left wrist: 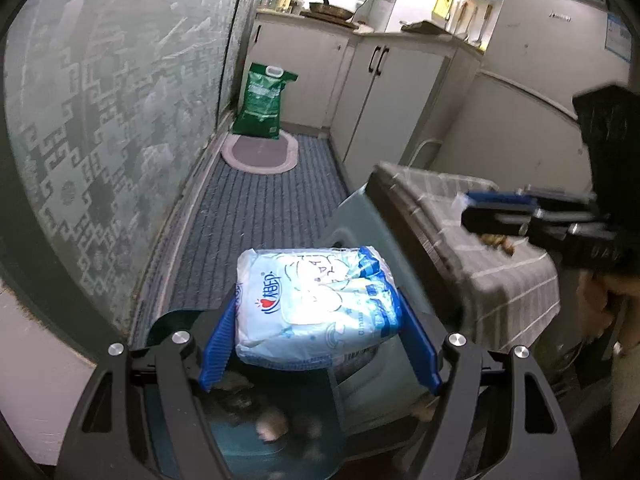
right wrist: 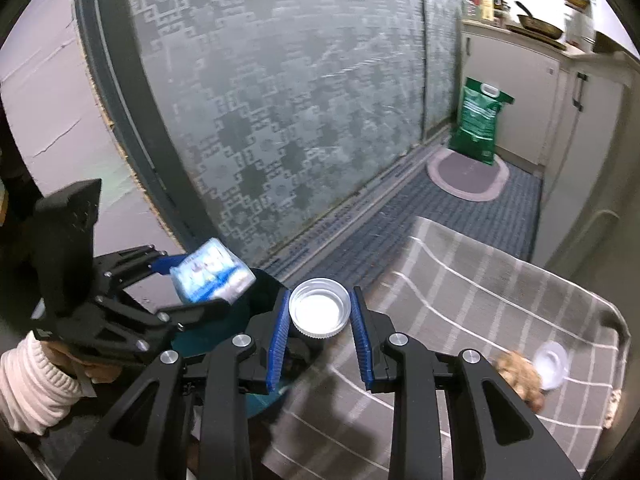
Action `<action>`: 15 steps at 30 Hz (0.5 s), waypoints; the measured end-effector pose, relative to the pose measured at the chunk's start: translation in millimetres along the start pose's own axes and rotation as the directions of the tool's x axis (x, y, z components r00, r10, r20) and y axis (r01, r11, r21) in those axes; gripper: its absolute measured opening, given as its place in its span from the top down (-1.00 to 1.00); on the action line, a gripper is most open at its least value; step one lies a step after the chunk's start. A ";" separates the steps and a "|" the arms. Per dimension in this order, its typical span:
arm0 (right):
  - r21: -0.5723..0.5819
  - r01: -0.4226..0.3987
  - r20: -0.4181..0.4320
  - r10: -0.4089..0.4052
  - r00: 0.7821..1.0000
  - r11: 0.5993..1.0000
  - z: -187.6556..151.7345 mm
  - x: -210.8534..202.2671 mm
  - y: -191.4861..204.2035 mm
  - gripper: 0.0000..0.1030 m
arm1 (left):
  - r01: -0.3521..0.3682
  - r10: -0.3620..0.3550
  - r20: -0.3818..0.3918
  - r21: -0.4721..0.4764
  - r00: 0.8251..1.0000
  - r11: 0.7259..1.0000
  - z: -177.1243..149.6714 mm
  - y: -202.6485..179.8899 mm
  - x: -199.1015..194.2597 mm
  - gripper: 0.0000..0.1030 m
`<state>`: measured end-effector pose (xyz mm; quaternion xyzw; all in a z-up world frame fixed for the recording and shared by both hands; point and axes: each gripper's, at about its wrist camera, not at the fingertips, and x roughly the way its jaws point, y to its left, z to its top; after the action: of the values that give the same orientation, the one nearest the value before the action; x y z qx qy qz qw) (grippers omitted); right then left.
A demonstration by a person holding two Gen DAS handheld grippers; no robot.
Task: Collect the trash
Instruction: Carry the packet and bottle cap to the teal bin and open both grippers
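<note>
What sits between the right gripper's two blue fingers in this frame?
A white plastic cap, open side up, is pinched between the right gripper's blue fingers, above the checked cloth's edge. The right wrist view shows it.

1. Frosted glass sliding door [right wrist: 280, 100], geometric pattern, dark frame.
2. Blue-grey ribbed floor mat [left wrist: 256, 208]; oval pink rug [left wrist: 260, 152] at its far end.
3. Green sack [left wrist: 262, 100] upright on the rug.
4. White cabinets [left wrist: 384, 92]; pan [left wrist: 330, 7] on the counter.
</note>
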<state>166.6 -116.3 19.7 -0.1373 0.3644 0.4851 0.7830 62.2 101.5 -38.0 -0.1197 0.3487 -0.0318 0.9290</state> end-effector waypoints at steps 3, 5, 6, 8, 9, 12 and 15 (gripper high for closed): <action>-0.021 -0.015 -0.016 0.014 1.000 1.000 4.3 10.6 14.2 0.42 | -0.011 0.011 -0.027 0.009 1.000 1.000 -10.2 12.0 -1.1 -0.47; -0.031 -0.022 -0.027 0.022 0.999 0.999 6.5 16.9 22.0 0.42 | -0.020 0.021 -0.049 0.014 0.999 1.000 -16.5 18.7 -1.5 -0.47; -0.038 -0.026 -0.035 0.024 0.999 0.999 7.7 22.0 27.1 0.42 | -0.022 0.023 -0.059 0.013 0.998 1.000 -18.6 22.0 -1.5 -0.47; -0.043 -0.030 -0.048 0.028 0.998 0.999 9.9 29.3 33.5 0.41 | -0.022 0.023 -0.075 0.011 0.997 1.000 -24.1 28.3 -3.0 -0.47; -0.046 -0.034 -0.059 0.032 0.998 0.998 11.2 35.0 38.0 0.42 | -0.022 0.022 -0.082 0.010 0.996 1.000 -26.3 31.1 -3.4 -0.47; -0.057 -0.044 -0.080 0.040 0.996 0.997 14.4 47.0 48.7 0.42 | -0.028 0.029 -0.099 0.015 0.995 1.000 -32.9 36.4 -5.3 -0.47; -0.070 -0.053 -0.097 0.047 0.994 0.996 15.8 55.3 57.9 0.41 | -0.039 0.042 -0.125 0.030 0.991 0.999 -39.5 39.6 -4.1 -0.47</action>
<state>138.3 -42.4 -0.2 -0.1795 0.3867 0.5104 0.7468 32.3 132.6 -73.8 -0.0978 0.4082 -0.0251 0.9073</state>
